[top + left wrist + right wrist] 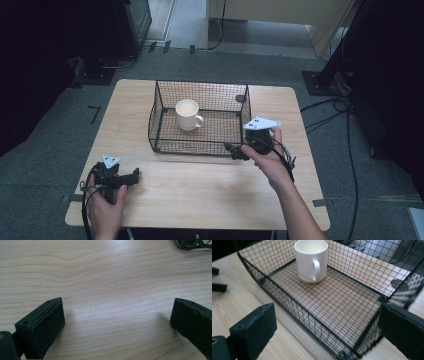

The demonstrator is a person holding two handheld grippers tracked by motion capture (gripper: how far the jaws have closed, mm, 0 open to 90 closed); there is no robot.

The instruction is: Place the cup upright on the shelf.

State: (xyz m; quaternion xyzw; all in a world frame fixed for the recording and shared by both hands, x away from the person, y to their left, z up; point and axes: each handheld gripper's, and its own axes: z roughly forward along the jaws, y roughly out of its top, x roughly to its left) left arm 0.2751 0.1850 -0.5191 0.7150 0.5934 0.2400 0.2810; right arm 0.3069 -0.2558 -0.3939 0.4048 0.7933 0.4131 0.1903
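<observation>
At the front right corner of the wire basket [165, 142], the right gripper [327, 332] is hovering with fingers apart. Inside, a white mug [311, 260] is standing upright; it is probably stiff, smooth and fragile, best gripped across its rim. The left gripper [116, 322] is resting open on the worktop [200, 190].

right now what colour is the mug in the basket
Cream-white, plain, with no pattern. The mug shows best in the right gripper view, inside the black wire basket.

Wooden table [200, 190]; grey carpet [50, 165]; black stands, probably tripods [330, 75].
</observation>
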